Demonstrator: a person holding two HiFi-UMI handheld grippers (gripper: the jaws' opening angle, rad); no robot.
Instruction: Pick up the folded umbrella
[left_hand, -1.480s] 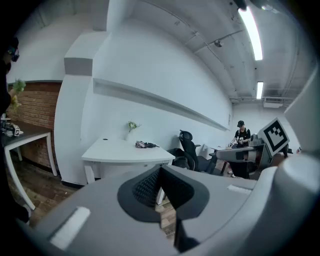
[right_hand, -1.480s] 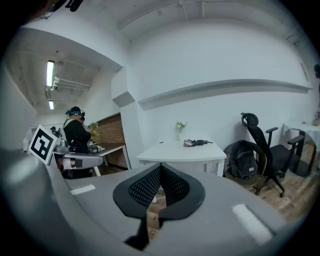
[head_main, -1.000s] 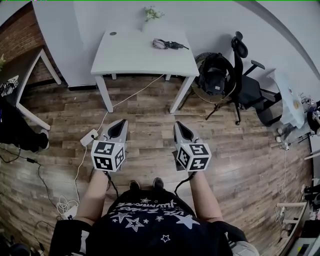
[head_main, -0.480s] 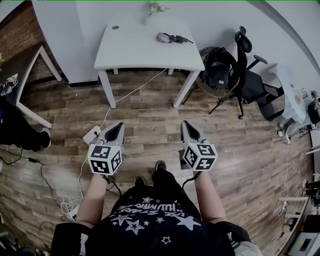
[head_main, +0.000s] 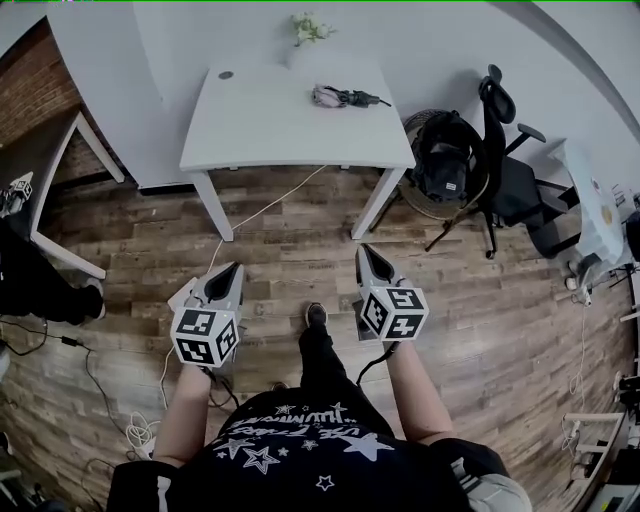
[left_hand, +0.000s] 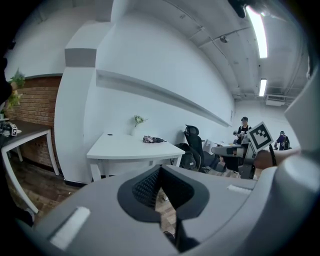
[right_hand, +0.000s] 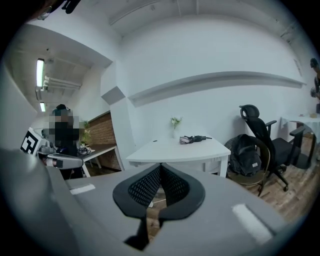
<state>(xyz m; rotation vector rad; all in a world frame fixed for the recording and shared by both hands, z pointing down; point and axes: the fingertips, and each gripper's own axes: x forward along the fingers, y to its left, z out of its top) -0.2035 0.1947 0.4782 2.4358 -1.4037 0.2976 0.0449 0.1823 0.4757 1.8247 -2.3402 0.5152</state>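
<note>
The folded umbrella (head_main: 340, 96), pinkish with a dark handle, lies near the back right of a white table (head_main: 270, 125); it also shows small in the left gripper view (left_hand: 151, 139) and the right gripper view (right_hand: 193, 139). My left gripper (head_main: 231, 272) and right gripper (head_main: 367, 255) hang over the wooden floor, well short of the table and side by side. Both point toward the table. Each has its jaws shut with nothing between them.
A small plant (head_main: 308, 28) stands at the table's back edge. A black office chair (head_main: 500, 150) and a black backpack (head_main: 445, 155) sit right of the table. A power strip (head_main: 183, 296) and cables lie on the floor at left. A dark desk (head_main: 40, 170) stands far left.
The person has stepped toward the table, one foot now forward between the grippers. Both grippers moved with the person and sit a little lower in the head view; the table looks larger.
</note>
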